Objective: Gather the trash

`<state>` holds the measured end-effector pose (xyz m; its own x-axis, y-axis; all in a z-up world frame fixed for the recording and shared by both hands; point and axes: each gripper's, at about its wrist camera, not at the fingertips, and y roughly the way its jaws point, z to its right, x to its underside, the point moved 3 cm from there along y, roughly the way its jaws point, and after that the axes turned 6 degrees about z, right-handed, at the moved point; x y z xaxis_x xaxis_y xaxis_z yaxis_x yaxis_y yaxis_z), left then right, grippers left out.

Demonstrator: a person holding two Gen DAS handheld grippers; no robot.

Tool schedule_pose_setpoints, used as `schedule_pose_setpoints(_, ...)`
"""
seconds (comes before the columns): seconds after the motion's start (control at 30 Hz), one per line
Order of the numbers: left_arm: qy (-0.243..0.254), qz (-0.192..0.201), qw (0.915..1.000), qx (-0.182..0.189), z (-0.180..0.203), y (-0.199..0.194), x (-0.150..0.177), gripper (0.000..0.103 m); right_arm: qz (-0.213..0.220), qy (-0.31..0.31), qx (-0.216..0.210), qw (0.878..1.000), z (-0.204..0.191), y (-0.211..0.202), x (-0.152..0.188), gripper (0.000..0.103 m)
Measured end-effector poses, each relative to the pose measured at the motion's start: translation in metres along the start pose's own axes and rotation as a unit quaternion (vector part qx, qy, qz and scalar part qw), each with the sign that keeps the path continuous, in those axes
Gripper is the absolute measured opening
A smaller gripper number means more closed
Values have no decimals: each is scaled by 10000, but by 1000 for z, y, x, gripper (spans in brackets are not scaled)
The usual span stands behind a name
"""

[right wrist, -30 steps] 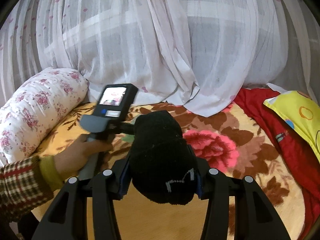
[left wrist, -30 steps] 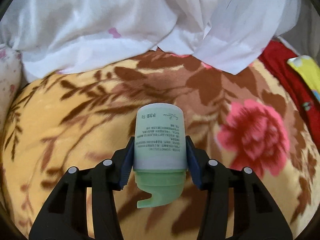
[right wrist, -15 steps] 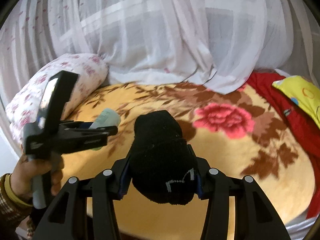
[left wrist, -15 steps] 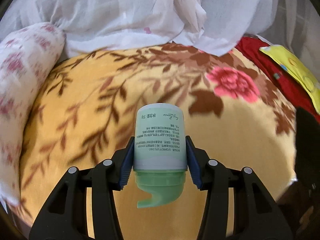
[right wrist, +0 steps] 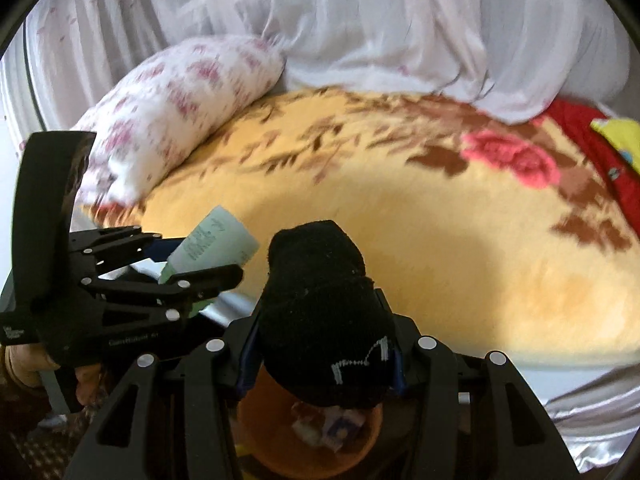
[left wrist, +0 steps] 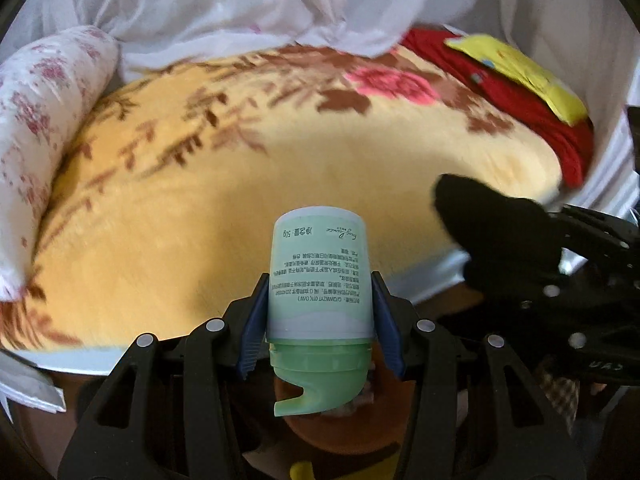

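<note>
My left gripper (left wrist: pixel 319 320) is shut on a pale green tube (left wrist: pixel 318 276) with a green cap, held cap toward the camera. My right gripper (right wrist: pixel 320 340) is shut on a black sock (right wrist: pixel 320 304). Both are held off the near edge of the bed, above an orange bin (right wrist: pixel 280 440) with some scraps inside; the bin (left wrist: pixel 344 432) also shows under the tube. The right gripper with the sock (left wrist: pixel 496 224) shows at the right of the left wrist view. The left gripper with the tube (right wrist: pixel 212 248) shows at the left of the right wrist view.
A yellow floral blanket (left wrist: pixel 280 152) covers the bed. A white flowered pillow (right wrist: pixel 180 100) lies at its left. A red blanket (left wrist: pixel 520 92) and a yellow pillow (left wrist: pixel 516 68) lie at the right. White netting (right wrist: pixel 360 20) hangs behind.
Both grippers have pulled back from over the bed past its near edge, each still holding its item. The orange bin has come into view beneath them.
</note>
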<state>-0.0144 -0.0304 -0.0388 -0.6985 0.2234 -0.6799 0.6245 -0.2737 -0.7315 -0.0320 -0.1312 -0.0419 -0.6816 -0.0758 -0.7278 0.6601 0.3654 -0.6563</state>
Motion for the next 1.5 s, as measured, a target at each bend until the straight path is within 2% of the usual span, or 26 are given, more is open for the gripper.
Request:
schedule_pose_setpoints(0.1,-22,-223,9996,143,4,4,21,47,-305,83,-47,9995,-2,8,20,49)
schedule_pose_setpoints(0.3,-24,-638,9979,117,1,15,59,47,-887,304,-82,9956,-2,22,60,49)
schedule_pose_setpoints(0.6,56,-1264,9918,166,-1,32,91,47,-1297,308,-81,9910,-3,38,83,49)
schedule_pose_setpoints(0.7,91,-1425,9893,295,2,35,95,47,-1470,240,-131,9888,-5,42,87,53)
schedule_pose_setpoints(0.77,114,-1503,9881,309,3,35,97,52,-1506,203,-199,9882,-8,43,89,63)
schedule_pose_setpoints(0.8,127,-1499,9883,269,3,34,97,64,-1469,196,-169,9888,-8,41,89,73)
schedule_pose_setpoints(0.83,155,-1455,9891,189,2,32,96,72,-1406,174,-83,9899,-8,40,87,78)
schedule_pose_setpoints(0.87,175,-1401,9899,136,2,30,95,74,-1368,138,29,9905,-6,38,86,80)
schedule_pose_setpoints(1.0,160,-1242,9921,22,-4,21,88,74,-1176,217,302,9924,7,31,78,82)
schedule_pose_setpoints(1.27,185,-947,9940,-508,-10,14,76,74,-871,409,301,9949,17,20,65,85)
schedule_pose_setpoints(1.5,44,-663,9949,-765,-21,9,53,74,-651,301,348,9968,8,21,48,91)
